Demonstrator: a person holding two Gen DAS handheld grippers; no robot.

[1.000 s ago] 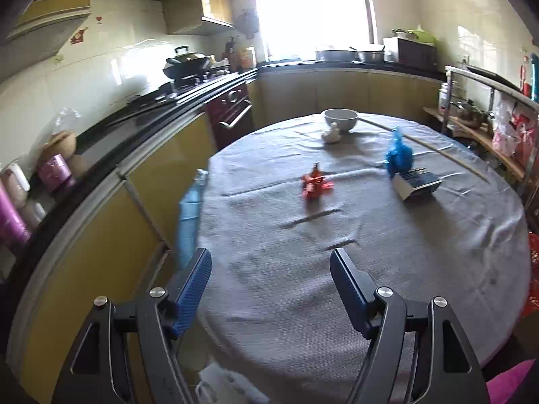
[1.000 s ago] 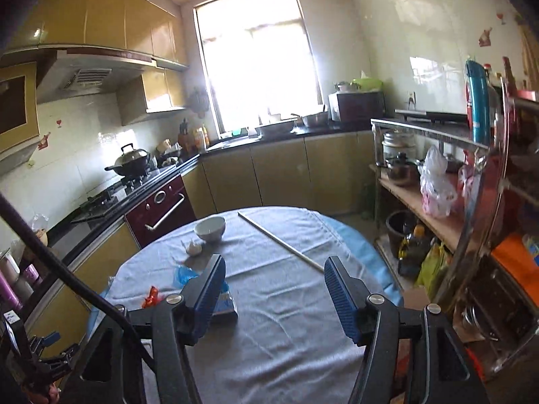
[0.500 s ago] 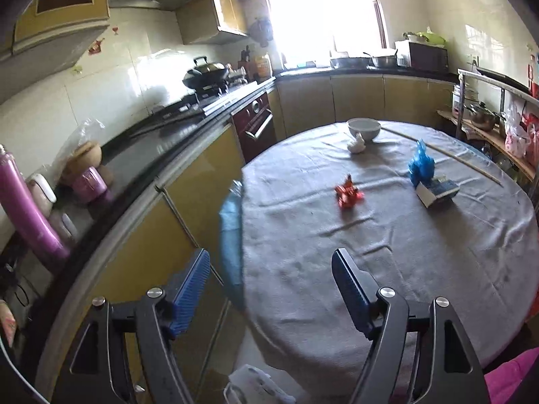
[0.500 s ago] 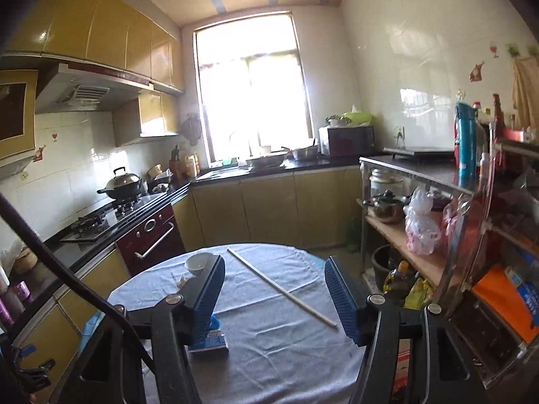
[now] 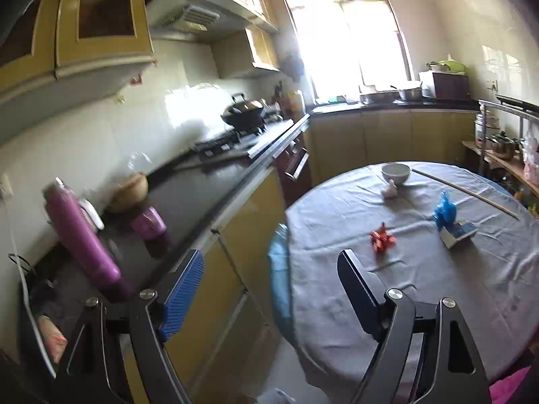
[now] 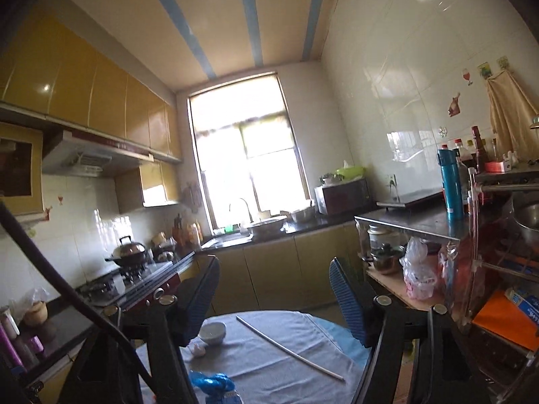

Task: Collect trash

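Observation:
On the round table with a grey cloth [image 5: 421, 289] lie a red crumpled wrapper [image 5: 381, 238], a blue crumpled bag [image 5: 444, 209], a small box [image 5: 458, 232] and a white crumpled tissue [image 5: 389, 190] beside a white bowl [image 5: 395, 172]. My left gripper [image 5: 269, 294] is open and empty, held back over the table's left edge. My right gripper [image 6: 274, 298] is open and empty, raised high and tilted up. In the right wrist view the blue bag [image 6: 212, 382], the tissue [image 6: 198, 349] and the bowl [image 6: 212, 332] show low down.
A long thin stick [image 5: 465, 193] lies across the far side of the table. A dark counter [image 5: 188, 198] on the left holds a purple flask [image 5: 84, 242] and a cup [image 5: 148, 224]. A metal shelf rack [image 6: 471, 252] with bags and pots stands to the right.
Both grippers have pulled back and tilted up. The left view swung left toward the counter; the right view rose toward the ceiling. The trash has not moved.

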